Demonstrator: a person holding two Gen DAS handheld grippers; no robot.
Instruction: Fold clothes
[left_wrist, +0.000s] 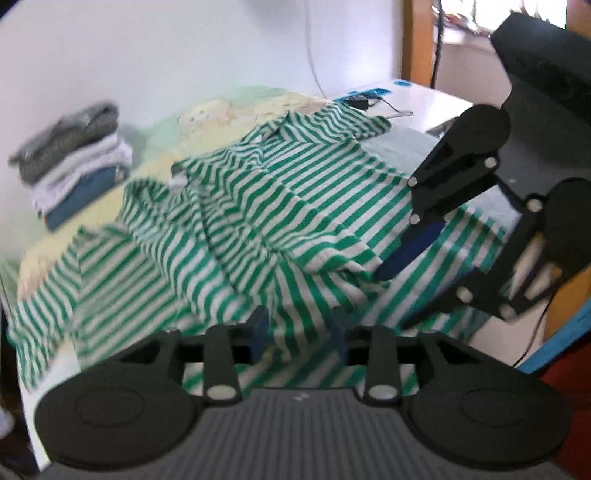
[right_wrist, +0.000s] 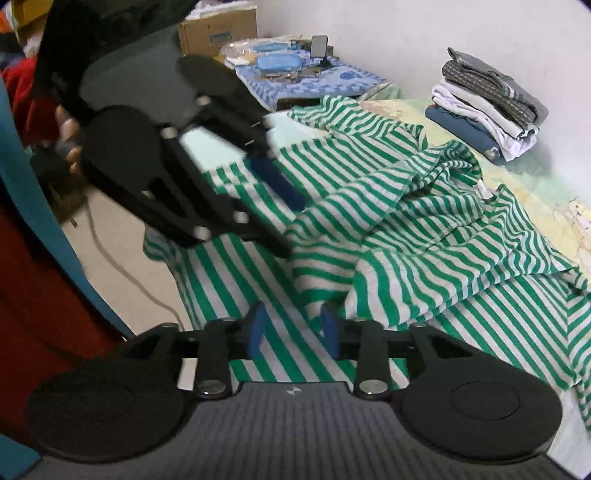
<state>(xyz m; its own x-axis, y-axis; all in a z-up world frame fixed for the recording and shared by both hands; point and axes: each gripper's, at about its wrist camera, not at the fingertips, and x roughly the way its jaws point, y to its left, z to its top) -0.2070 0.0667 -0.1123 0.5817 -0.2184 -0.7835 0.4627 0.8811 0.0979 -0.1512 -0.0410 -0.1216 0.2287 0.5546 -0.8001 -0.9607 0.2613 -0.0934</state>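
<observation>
Lying crumpled across the bed (left_wrist: 110, 199) is the green-and-white striped shirt (left_wrist: 280, 206), its far part bunched in loose folds and its near hem spread flatter toward both cameras; one edge trails off the near left side of the bed in the left wrist view.

The left gripper (left_wrist: 301, 328) hovers low over the near hem, its blue pads (left_wrist: 260, 325) a moderate gap apart with striped cloth showing between them; whether any fabric is pinched I cannot tell. The right gripper (right_wrist: 293, 328) stands the same way, jaws partly spread above the hem, and a raised fold of the shirt lies just beside its right pad (right_wrist: 330, 330). Each gripper appears in the other's view, tilted down toward the shirt: the right one (left_wrist: 406, 251) at the right of the left wrist view, the left one (right_wrist: 280, 181) at the upper left of the right wrist view.

A stack of folded clothes (right_wrist: 487, 103) sits at the far side of the bed against the white wall (right_wrist: 406, 44), well apart from the shirt. A cardboard box (right_wrist: 218, 31) stands far left in the right wrist view; its contents are hidden. Near it a blue patterned cloth (right_wrist: 314, 83) carries small blurred items, among them a phone on a stand (right_wrist: 320, 48)
</observation>
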